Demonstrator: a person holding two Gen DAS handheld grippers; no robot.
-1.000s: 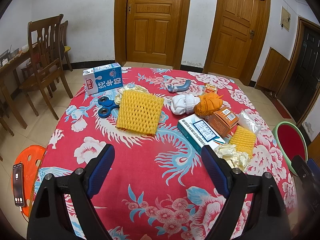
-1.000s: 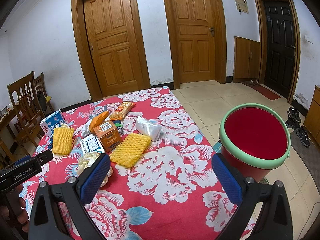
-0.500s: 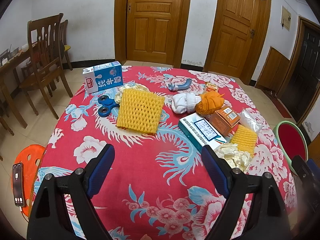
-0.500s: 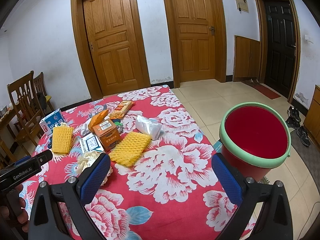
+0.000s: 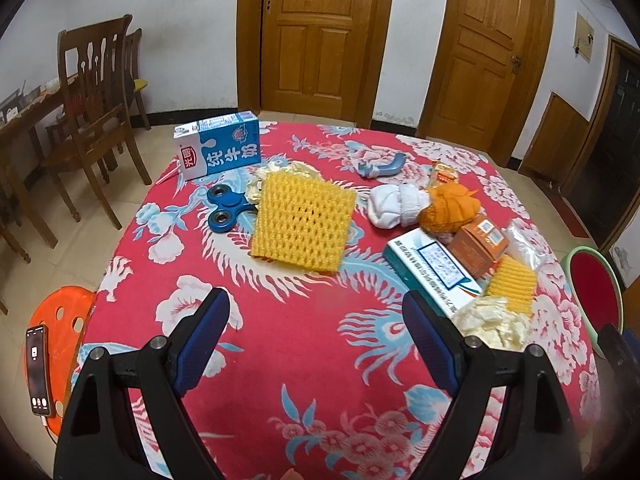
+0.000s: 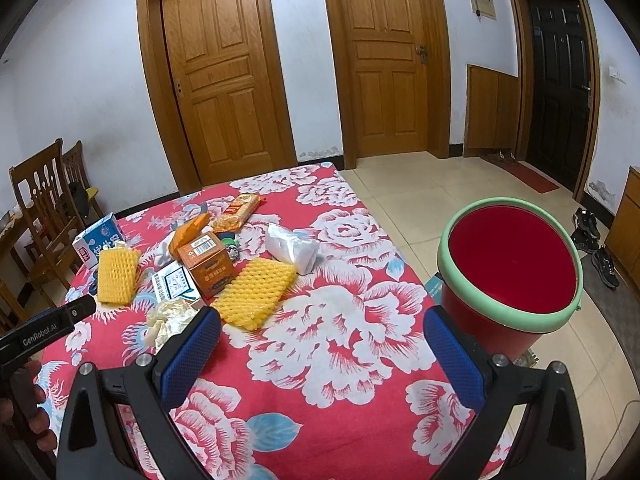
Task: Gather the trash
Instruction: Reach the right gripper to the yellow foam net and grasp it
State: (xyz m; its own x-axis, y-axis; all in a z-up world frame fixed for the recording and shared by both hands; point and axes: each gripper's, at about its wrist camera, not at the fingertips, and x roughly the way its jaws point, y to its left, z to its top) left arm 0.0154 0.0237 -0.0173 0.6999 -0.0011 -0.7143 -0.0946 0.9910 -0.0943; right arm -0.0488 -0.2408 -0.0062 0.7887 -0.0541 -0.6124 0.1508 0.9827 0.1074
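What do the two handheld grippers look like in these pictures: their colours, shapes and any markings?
The left gripper and right gripper look alike: black angular plastic frames with silver screws, and two fingers with blue textured pads. In the right wrist view, the left one's black body carries white "GenRobot.AI" lettering. No cables or sleeves show.

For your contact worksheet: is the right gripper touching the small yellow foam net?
Apart. The right wrist view shows red cloth between the right gripper and the small yellow foam net.
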